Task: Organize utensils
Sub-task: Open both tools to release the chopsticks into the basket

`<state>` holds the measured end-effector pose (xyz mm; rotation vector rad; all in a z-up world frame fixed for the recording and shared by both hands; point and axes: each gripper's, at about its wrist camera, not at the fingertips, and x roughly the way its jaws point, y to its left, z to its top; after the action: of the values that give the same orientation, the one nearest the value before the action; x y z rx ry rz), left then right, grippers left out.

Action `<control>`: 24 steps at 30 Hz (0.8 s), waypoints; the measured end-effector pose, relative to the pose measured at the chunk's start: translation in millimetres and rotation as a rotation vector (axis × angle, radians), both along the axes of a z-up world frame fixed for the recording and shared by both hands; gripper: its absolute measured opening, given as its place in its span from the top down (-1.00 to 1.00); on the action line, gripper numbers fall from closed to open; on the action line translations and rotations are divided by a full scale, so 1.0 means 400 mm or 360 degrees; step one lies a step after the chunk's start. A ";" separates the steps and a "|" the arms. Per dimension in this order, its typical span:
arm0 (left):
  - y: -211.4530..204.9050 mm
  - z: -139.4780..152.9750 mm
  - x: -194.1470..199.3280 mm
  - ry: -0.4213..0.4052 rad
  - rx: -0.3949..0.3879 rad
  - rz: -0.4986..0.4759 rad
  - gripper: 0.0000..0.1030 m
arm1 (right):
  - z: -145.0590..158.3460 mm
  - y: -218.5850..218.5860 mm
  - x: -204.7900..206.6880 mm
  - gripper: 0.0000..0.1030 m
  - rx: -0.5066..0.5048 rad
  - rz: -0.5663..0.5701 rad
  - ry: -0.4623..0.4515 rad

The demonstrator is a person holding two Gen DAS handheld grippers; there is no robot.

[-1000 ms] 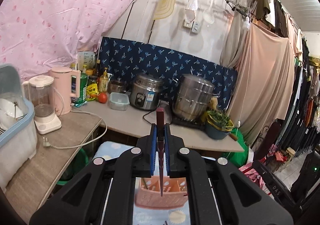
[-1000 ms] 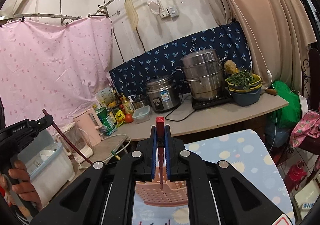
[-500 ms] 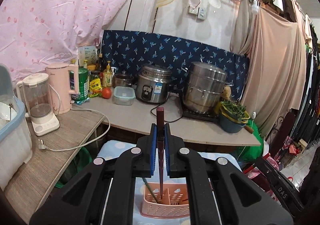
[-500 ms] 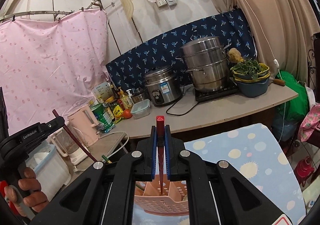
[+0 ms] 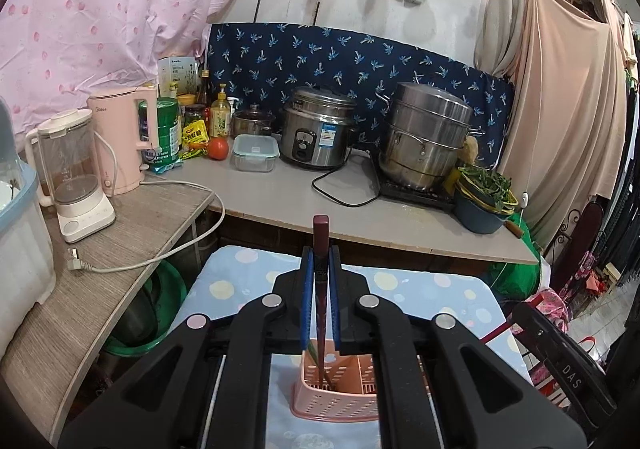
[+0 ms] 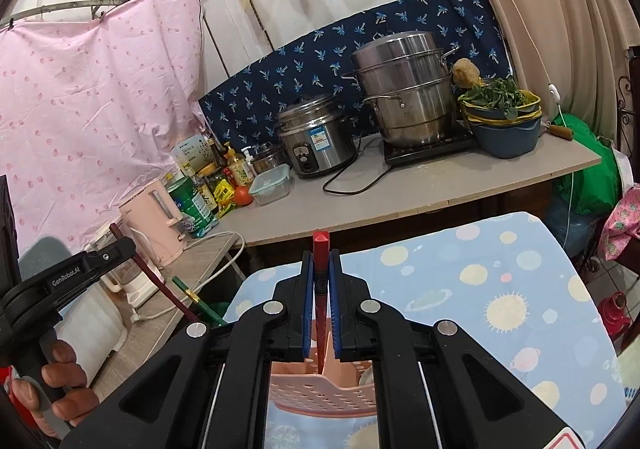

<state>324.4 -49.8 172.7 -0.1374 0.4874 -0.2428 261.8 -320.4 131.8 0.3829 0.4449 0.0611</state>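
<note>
Chopsticks (image 5: 321,277) (image 6: 320,281) stay clamped in each hand-held gripper (image 5: 320,269) (image 6: 320,273) above pink basket (image 5: 336,397).

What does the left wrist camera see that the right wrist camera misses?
Only the left wrist view shows the left gripper shut on a dark maroon chopstick. Only the right wrist view shows the right gripper shut on a bright red chopstick, plus the person's left hand. Both show the pink perforated plastic utensil basket and the steel rice cooker.
</note>
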 end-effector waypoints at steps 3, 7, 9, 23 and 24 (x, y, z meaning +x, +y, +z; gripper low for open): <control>-0.001 -0.009 0.000 0.0011 0.0003 0.0001 0.84 | 0.000 0.004 -0.003 0.85 -0.0010 -0.0002 0.0000; 0.000 -0.014 -0.005 0.0010 0.0003 0.0004 0.82 | 0.002 0.004 -0.012 0.79 -0.0013 -0.0018 -0.0019; 0.001 -0.015 -0.010 0.0002 0.0009 0.0018 0.53 | 0.004 0.001 -0.017 0.76 -0.0013 -0.0029 -0.0023; 0.005 -0.001 -0.080 -0.0043 0.0048 0.0021 0.00 | 0.023 0.008 -0.088 0.74 -0.0041 -0.0015 -0.0040; 0.005 -0.003 -0.087 -0.0043 0.0058 0.0019 0.00 | 0.024 0.010 -0.095 0.74 -0.0047 -0.0012 -0.0040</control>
<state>289.5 -47.7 171.7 -0.1014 0.4636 -0.2238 223.9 -316.3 141.4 0.3544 0.4189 0.0520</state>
